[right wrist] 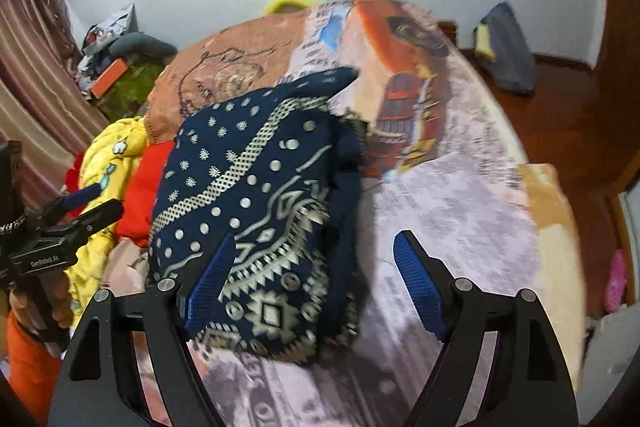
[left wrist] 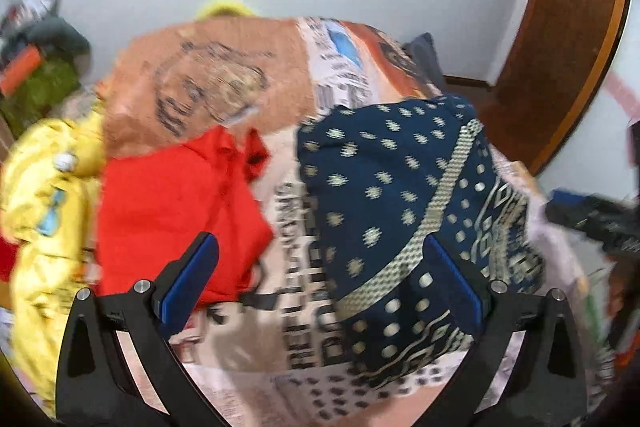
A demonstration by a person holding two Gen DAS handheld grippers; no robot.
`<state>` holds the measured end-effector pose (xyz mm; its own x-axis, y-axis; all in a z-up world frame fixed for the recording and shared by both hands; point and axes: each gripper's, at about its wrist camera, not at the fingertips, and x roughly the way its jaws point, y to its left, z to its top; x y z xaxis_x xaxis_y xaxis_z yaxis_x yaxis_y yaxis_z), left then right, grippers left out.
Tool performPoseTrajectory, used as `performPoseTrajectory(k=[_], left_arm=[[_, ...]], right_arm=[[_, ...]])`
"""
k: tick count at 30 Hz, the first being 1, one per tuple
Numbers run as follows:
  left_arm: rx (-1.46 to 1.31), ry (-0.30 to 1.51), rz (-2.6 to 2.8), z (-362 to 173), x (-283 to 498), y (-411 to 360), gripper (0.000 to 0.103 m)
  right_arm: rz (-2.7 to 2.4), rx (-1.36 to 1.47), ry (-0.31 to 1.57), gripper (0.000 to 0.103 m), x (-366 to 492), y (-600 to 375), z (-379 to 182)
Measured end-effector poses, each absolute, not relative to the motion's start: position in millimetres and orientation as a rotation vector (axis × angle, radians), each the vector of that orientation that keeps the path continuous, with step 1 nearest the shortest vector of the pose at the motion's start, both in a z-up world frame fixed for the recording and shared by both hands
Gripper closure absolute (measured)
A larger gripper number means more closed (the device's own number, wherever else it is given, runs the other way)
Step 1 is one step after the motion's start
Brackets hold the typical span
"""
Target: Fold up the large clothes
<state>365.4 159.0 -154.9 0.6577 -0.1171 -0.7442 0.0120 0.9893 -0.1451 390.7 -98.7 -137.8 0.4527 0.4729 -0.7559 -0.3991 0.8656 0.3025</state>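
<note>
Navy patterned garment (right wrist: 256, 211) lies folded on printed bedspread (right wrist: 460, 211), one only. Right gripper (right wrist: 316, 263) above its near edge, jaws spread, nothing pinched; left pad over cloth, right pad over bare bedspread. Left gripper (left wrist: 320, 267) spread too, empty, garment by its right pad. Beside: one red garment (left wrist: 172, 211), one yellow (left wrist: 48, 187).
</note>
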Motion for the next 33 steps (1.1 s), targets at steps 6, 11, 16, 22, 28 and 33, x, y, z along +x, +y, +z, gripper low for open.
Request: performPoseTrajectory(k=[6,11,16,22,28,33], left_arm=[[-0.351,1.004,-0.205,-196.6,410.6,169.4,0.001],[-0.541,1.082,-0.298,-234.1,437.5,174.4,0.000],[-0.661,1.102,-0.344,-256.3,455.2,174.7,0.000],[-0.648,1.080,-0.383,-251.6,456.3,159.7,0.016],[-0.582,1.056,-0.352,-228.0,443.3,152.6,0.035],[-0.502,0.990,-0.323,-191.0,421.4,152.7,0.042]], right_arm=[[0.567,0.173,1.116,0.024,427.7,-86.4,-179.3],[0.637,0.227,1.227,0.024,451.0,-80.7,-213.2],[0.699,0.274,1.253,0.021,458.2,-78.2,-220.5],[0.742,0.307,1.250,0.035,456.4,-71.0,-216.0],[0.757,0.312,1.211,0.068,443.8,-62.9,-201.5],[0.762,0.262,1.161,0.074,426.2,-51.4,-177.1]])
